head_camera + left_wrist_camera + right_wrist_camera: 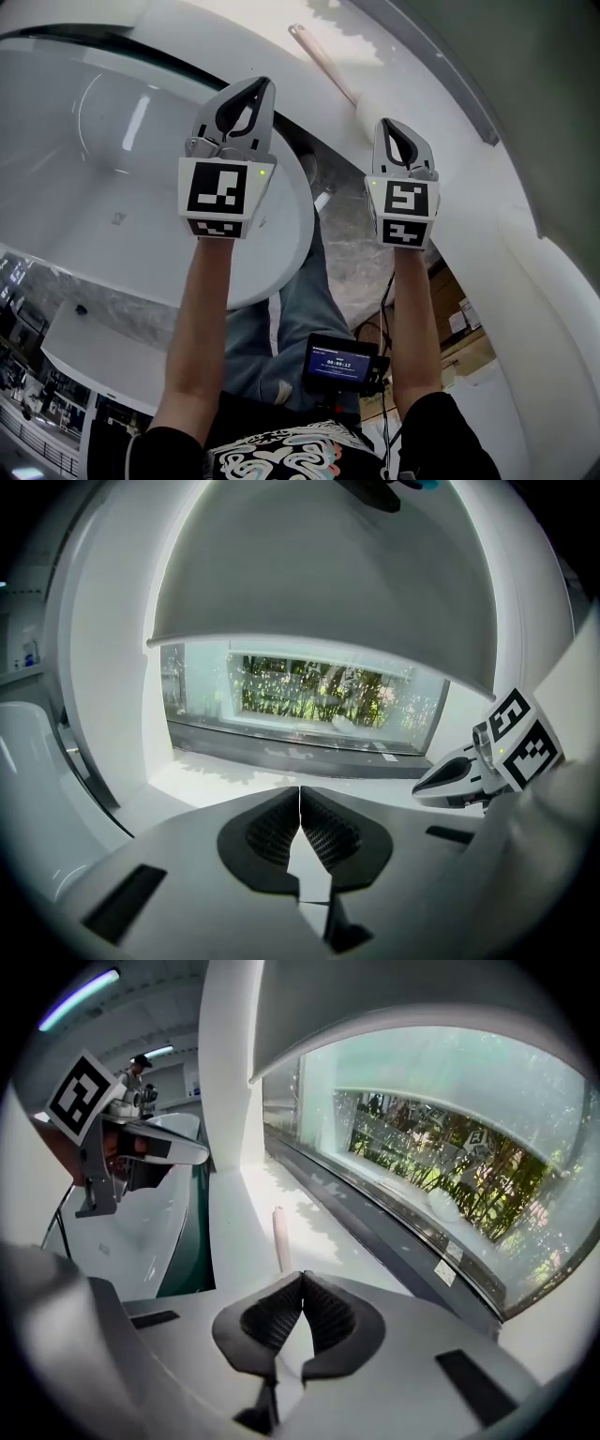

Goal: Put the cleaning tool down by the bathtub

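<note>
Nearest, at 6 o'clock in the head view, a small black screen unit (339, 361) hangs at the person's waist; the person's two forearms run up from there toward 12.

The left claw (263, 84) is pressed fully closed on nothing, its ribbed pads meeting in its own view; the right claw (385, 123) is likewise shut tight and empty.

Under the left forearm, from 8 to 11 o'clock, sits the white oval bathtub (75, 187); past its rim runs the broad white ledge (422, 89).

The pale pink long-handled cleaning tool (323, 64) lies flat on that ledge at 12 o'clock, just beyond the right claw's tip and free of it; the right gripper view shows the handle pointing away toward 12, beside the tub's edge (its head end sits behind the claw, so I cannot make it out). Farthest off is the long dark-framed window (450, 1166) with greenery behind it.

The placing looks done to me; what is left is a clean retreat. Draw the right claw back toward 6 o'clock and upward rather than sideways, since a sweep could catch the handle and roll it toward the tub. Keep both claws closed and apart from each other. Check that the tool rests steady before leaving.
</note>
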Motion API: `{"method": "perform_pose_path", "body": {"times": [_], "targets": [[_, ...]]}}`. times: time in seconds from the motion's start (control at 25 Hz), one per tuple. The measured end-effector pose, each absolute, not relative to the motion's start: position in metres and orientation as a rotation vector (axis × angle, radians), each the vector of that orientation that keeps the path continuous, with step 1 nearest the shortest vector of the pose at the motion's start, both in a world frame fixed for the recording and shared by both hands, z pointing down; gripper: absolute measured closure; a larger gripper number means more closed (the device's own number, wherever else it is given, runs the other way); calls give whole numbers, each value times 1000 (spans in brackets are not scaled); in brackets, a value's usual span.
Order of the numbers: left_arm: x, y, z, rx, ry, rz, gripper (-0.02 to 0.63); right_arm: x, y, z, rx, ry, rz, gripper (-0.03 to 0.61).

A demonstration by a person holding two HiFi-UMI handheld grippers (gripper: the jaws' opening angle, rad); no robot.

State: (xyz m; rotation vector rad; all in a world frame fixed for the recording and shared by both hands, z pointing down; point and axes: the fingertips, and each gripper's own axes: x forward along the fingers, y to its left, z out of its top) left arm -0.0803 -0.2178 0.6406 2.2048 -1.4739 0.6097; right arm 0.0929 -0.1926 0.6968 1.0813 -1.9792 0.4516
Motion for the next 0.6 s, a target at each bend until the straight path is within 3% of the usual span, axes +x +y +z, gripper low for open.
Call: {"method": "perform_pose_path", "body": {"times": [0.6], "targets": [[-87,-211,540,2307,-1492,592,597,104,-189,582,1295,-2100,564,551]]}}
